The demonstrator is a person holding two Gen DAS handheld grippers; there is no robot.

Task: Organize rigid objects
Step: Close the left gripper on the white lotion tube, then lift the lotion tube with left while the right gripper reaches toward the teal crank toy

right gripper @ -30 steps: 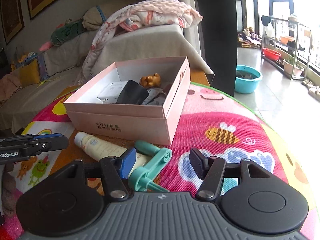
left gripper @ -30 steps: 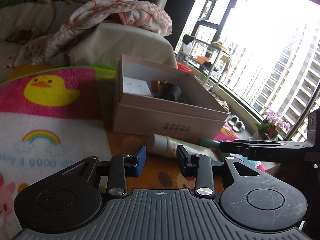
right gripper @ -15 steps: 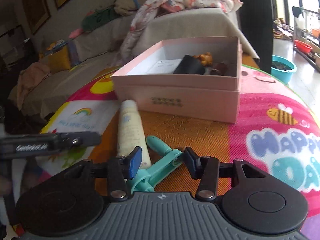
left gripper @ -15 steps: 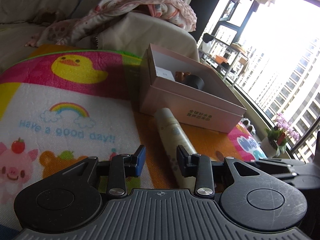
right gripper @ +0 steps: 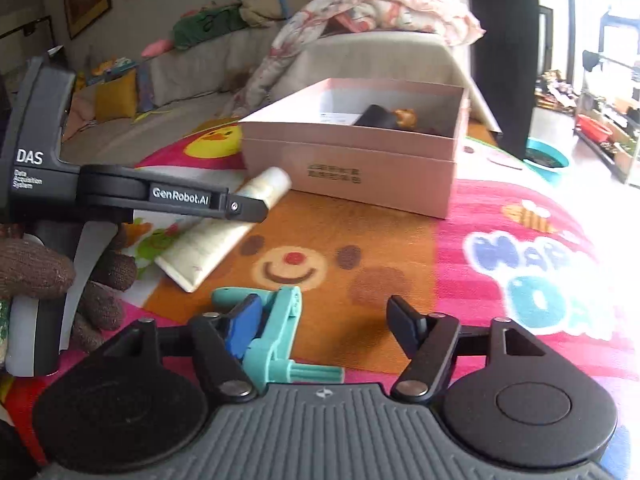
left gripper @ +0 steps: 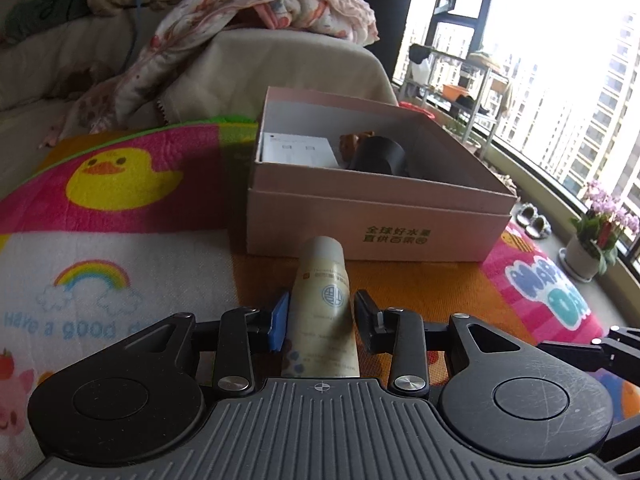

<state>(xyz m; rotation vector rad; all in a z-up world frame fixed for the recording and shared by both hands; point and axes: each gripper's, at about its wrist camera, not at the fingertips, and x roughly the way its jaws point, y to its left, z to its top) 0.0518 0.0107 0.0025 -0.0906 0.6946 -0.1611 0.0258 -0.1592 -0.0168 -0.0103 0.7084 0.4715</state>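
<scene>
Left wrist view: your left gripper (left gripper: pixel 320 322) has its jaws part open, straddling a cream lotion tube (left gripper: pixel 323 308) that lies lengthwise between them on the cartoon play mat (left gripper: pixel 120 248), cap end toward the pink cardboard box (left gripper: pixel 380 216); whether the pads (left gripper: pixel 279 322) touch the tube you cannot tell, and a slim gap shows on the right side. The box stands open just beyond the tube's cap, holding a white carton (left gripper: pixel 298 151), a black cylindrical item (left gripper: pixel 378 156) and a small brown figurine (left gripper: pixel 352 142). A potted orchid (left gripper: pixel 600 236) stands at the window, far right. Right wrist view: your right gripper (right gripper: pixel 320 326) has its jaws wide open, gripping nothing; a teal plastic clamp-like tool (right gripper: pixel 276 336) lies on the mat against the blue left pad (right gripper: pixel 242 328), well clear of the right one. Your left gripper (right gripper: pixel 160 196) reaches in from the left over the tube (right gripper: pixel 224 228), in a brown knitted glove (right gripper: pixel 60 276). The box (right gripper: pixel 352 168) sits behind, on the mat (right gripper: pixel 500 264).
</scene>
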